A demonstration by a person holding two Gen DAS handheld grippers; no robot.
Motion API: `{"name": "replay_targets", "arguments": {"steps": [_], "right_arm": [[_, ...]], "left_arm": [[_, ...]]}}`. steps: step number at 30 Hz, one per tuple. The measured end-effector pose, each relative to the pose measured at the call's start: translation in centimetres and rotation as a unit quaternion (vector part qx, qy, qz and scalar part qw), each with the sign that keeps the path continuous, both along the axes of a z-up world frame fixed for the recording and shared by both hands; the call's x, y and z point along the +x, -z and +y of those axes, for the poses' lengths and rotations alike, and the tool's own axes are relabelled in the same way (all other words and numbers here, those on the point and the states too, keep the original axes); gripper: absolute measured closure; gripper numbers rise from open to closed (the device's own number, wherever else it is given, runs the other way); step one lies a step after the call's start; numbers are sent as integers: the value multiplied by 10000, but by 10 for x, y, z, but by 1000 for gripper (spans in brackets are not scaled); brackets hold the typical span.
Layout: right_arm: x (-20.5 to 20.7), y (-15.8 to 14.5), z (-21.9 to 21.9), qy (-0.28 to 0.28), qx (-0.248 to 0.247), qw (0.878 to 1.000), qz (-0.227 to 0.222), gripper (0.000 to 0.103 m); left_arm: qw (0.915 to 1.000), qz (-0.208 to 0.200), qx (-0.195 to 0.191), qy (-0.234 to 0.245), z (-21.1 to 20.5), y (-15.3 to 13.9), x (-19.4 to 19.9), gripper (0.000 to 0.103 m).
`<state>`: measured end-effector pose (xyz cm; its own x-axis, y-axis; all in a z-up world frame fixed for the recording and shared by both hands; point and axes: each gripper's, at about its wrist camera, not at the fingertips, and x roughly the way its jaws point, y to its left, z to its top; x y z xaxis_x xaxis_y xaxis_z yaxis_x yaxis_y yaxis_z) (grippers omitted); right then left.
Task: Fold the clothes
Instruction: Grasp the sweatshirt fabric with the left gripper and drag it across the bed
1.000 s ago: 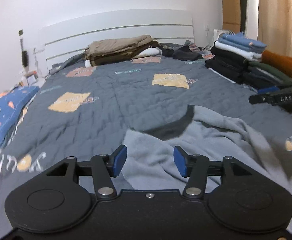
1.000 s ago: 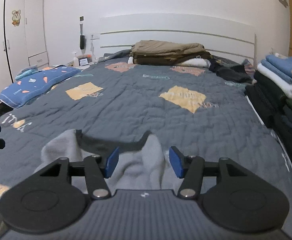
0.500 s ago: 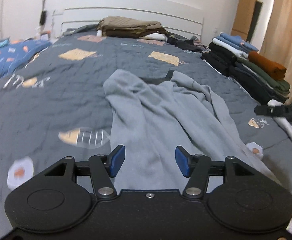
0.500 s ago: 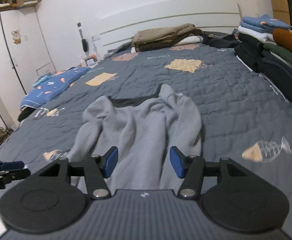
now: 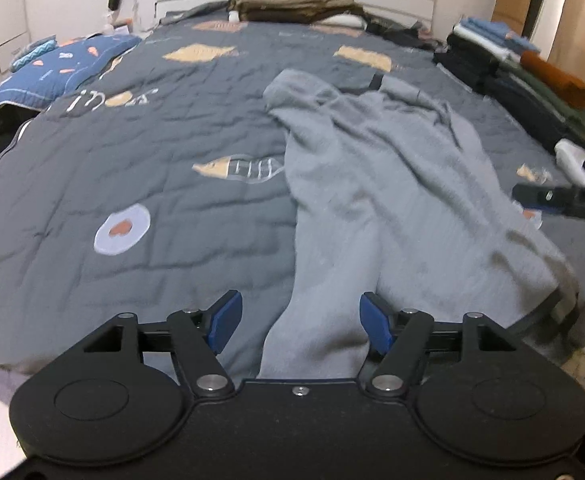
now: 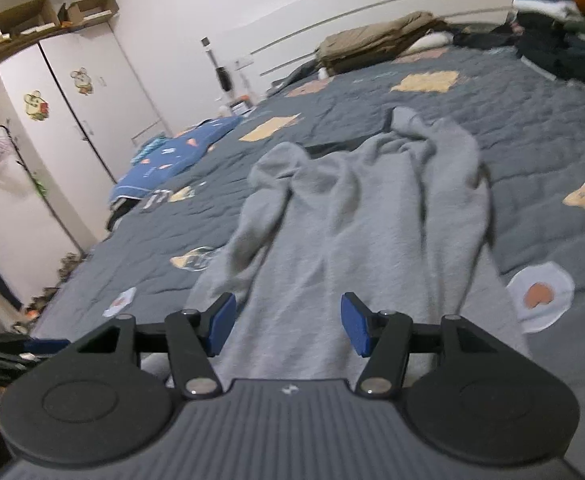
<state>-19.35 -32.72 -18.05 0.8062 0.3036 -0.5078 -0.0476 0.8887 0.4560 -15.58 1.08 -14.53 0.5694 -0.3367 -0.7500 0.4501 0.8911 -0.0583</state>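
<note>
On the grey quilt [image 5: 140, 152] ahead of me the grey sweater [image 5: 376, 184] lies rumpled and unfolded. Folded stacks [image 5: 532, 84] line the bed's edge. My left gripper [image 5: 298, 322], jaws just widened, and right gripper [image 6: 288, 324] both gape, pinching nothing.

A grey quilted bed [image 5: 172, 248] carries a rumpled grey sweater [image 5: 392, 200] and folded clothes stacks [image 5: 532, 92].

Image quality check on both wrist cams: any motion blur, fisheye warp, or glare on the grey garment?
Left wrist view: the grey sweatshirt is smeared by motion blur, worst at its right edge; the left gripper itself is sharp; dark vignette in the corners. Right wrist view: the garment is blurred too, the headboard bows from fisheye and the scene tilts; the right gripper is crisp. Lighting is flat, with no glare.
</note>
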Motion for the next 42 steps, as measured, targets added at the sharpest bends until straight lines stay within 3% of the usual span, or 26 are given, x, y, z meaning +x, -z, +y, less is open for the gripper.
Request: {"name": "replay_targets", "arguments": {"steps": [12, 14, 15, 17, 22, 25, 27, 29, 30, 32, 33, 34, 35, 36, 39, 41, 42], "right_arm": [[-9, -6, 29, -586, -173, 9981, -93, 46], [-8, -5, 33, -611, -182, 9979, -85, 46], [-7, -4, 34, -620, -179, 9979, -73, 46], [-6, -3, 37, -621, -177, 9979, -37, 46], [-5, 0, 38, -609, -157, 9980, 58, 46], [-5, 2, 36, -554, -127, 9983, 101, 46], [-5, 2, 34, -509, -115, 9986, 107, 46], [-5, 2, 33, -486, -105, 9987, 120, 46], [-5, 3, 33, -475, -100, 9987, 127, 46], [-5, 3, 33, -462, -120, 9987, 154, 46], [-5, 4, 32, -454, -126, 9987, 171, 46], [-5, 4, 31, -447, -131, 9987, 188, 46], [-5, 4, 30, -438, -128, 9988, 200, 46], [-6, 3, 28, -417, -122, 9989, 203, 46], [-10, 0, 23, -378, -111, 9991, 166, 46], [-13, -2, 20, -357, -116, 9992, 162, 46], [-15, -2, 18, -332, -123, 9992, 162, 46]], "left_arm": [[9985, 488, 232, 60, -4, 41, -1, 35], [9984, 537, 181, 70, -2, 45, 2, 63], [9986, 509, 128, 44, 2, 42, 4, 84], [9992, 406, -3, -38, 11, 33, 9, 89], [9972, -304, 236, -639, 55, -17, 25, 95], [9830, -926, 472, -1514, 99, -57, 40, 96], [9638, -1274, 827, -2191, 124, -72, 50, 96], [9387, -1484, 1234, -2857, 146, -78, 61, 95], [9301, -1459, 1344, -3091, 155, -78, 66, 92], [9268, -1188, 1488, -3238, 162, -69, 72, 78], [9256, -1042, 1559, -3288, 165, -64, 75, 64], [9255, -1090, 1591, -3259, 161, -61, 70, 53], [9259, -1224, 1604, -3194, 153, -58, 63, 48], [9336, -1293, 1484, -2994, 143, -57, 53, 44], [9609, -1402, 940, -2193, 104, -54, 21, 43], [9794, -1402, 621, -1310, 64, -48, -6, 43], [9843, -1410, 548, -910, 43, -44, -17, 43]]}}
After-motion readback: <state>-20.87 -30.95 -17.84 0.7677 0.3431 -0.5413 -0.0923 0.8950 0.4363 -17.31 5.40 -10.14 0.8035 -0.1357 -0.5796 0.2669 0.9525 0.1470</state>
